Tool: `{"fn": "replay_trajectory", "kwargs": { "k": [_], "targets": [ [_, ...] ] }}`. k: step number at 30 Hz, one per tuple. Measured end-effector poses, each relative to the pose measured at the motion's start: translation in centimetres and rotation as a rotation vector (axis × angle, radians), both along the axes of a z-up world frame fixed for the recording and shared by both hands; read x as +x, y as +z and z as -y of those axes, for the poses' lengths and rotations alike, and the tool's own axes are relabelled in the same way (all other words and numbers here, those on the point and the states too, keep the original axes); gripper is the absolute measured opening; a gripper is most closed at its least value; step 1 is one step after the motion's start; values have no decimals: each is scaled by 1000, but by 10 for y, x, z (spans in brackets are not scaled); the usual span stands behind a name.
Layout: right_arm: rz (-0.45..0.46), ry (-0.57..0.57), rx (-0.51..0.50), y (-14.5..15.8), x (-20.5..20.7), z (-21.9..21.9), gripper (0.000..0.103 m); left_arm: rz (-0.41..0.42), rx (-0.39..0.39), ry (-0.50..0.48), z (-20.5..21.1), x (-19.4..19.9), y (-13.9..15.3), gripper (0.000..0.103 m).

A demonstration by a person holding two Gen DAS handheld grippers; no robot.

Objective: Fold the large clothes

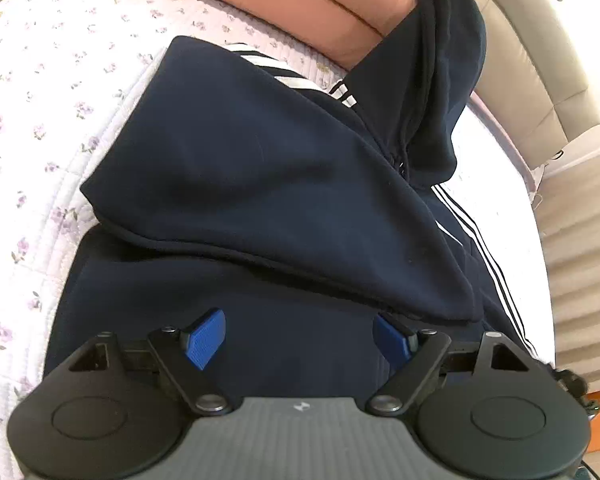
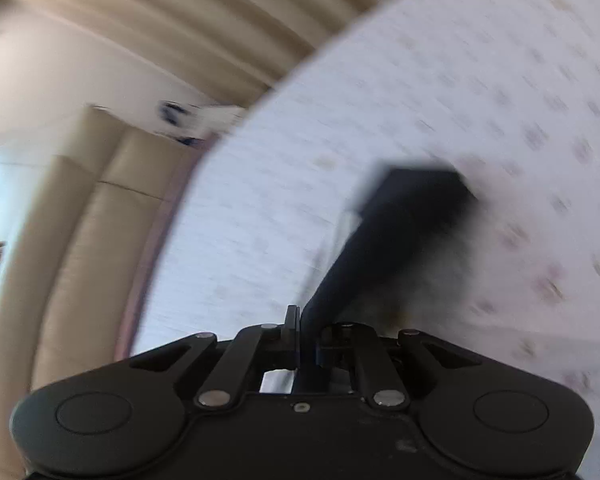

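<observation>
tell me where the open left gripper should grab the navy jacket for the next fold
A judgement: take the jacket by the thick folded hem edge that runs just ahead of the left gripper. Come straight forward and low over the bedspread, open jaws straddling that edge; it lies raised as a ridge. The right gripper is shut on a dark sleeve.

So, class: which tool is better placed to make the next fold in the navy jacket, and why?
Probably right. The right tool is already shut on a dark strip of the jacket, lifted over the bedspread. The left tool is open over the fabric, gripping nothing.
</observation>
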State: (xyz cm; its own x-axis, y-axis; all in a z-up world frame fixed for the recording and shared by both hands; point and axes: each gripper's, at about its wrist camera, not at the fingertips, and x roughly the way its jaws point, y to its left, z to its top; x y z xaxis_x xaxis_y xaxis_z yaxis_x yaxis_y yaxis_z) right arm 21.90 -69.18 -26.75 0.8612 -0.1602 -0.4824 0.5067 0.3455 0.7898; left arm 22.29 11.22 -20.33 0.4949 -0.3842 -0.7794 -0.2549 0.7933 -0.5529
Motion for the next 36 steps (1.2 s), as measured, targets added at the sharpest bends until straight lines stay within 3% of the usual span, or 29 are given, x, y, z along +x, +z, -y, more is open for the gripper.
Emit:
{"fn": "replay_trajectory", "kwargs": {
  "k": [4, 8, 11, 13, 17, 19, 21, 25, 28, 31, 33, 35, 36],
  "targets": [
    [160, 31, -11, 55, 11, -10, 9, 37, 35, 0, -4, -4, 7, 83],
    [380, 162, -34, 135, 34, -53, 9, 71, 102, -2, -8, -10, 19, 83],
    [532, 348, -88, 204, 46, -122, 9, 117, 128, 10, -14, -17, 29, 83],
    [612, 483, -186, 244, 46, -182, 9, 150, 108, 21, -21, -21, 35, 83],
    [722, 717, -284, 275, 39, -306, 9, 205, 61, 60, -43, -31, 43, 85],
    [683, 844, -309, 262, 45, -378, 9, 216, 62, 91, -54, -36, 44, 86],
    [586, 981, -371, 235, 52, -445, 9, 223, 64, 124, -66, -44, 43, 86],
    [247, 1267, -403, 125, 67, -554, 9, 212, 44, 181, -88, -62, 34, 86],
    [30, 1365, -347, 51, 72, -585, 9, 187, 37, 213, -101, -71, 25, 86],
    [-1, 1385, -304, 28, 72, -588, 27, 172, 26, 224, -110, -79, 17, 86],
    [2, 1402, -223, 23, 84, -575, 66, 173, 19, 221, -114, -82, 15, 86],
    [26, 1387, -133, 26, 89, -574, 81, 172, 18, 221, -117, -84, 12, 86],
    [27, 1372, -108, 27, 90, -575, 77, 170, 16, 225, -118, -84, 11, 86]
  ]
}}
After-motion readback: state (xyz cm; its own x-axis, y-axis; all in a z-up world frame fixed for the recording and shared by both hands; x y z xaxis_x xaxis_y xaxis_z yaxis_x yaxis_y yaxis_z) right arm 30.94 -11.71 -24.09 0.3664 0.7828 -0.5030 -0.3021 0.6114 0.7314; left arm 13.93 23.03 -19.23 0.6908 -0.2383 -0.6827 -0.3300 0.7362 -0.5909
